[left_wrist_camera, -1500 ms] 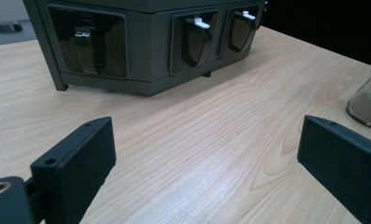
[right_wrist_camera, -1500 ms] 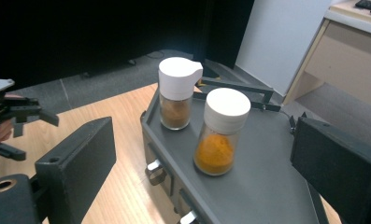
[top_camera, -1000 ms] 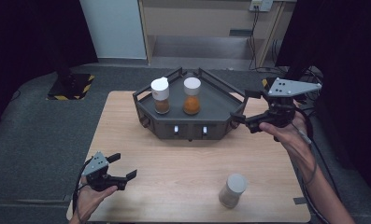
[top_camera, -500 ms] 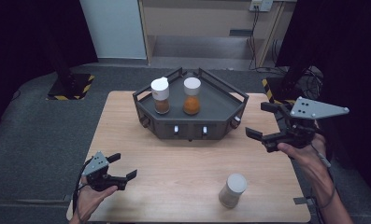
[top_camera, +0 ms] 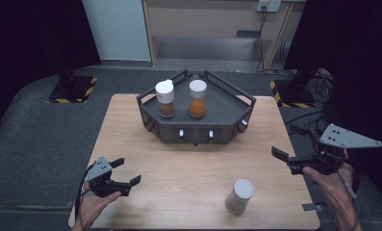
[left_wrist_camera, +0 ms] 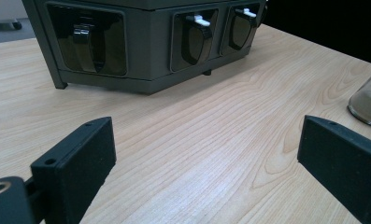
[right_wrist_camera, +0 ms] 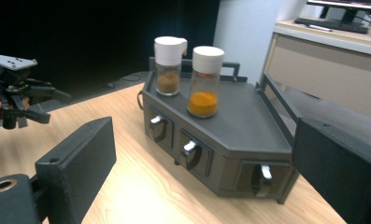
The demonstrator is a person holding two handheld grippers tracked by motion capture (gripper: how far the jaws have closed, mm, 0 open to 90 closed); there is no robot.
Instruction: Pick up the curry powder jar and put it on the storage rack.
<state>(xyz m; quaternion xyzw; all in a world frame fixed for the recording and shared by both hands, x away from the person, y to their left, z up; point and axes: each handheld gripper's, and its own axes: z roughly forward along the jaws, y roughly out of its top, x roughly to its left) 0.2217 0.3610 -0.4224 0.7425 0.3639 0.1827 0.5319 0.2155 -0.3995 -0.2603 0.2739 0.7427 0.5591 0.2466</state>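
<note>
Nearest me, my left gripper rests low over the table with jaws spread and empty. A white-capped jar stands between both grippers. My right gripper hangs wide open, holding nothing. Beyond its fingers, the rack carries two spice jars.

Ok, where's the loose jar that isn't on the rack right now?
In the high view the loose jar stands on the table's near edge, right of centre, in front of the rack and between the two grippers, nearer the right gripper.
</note>
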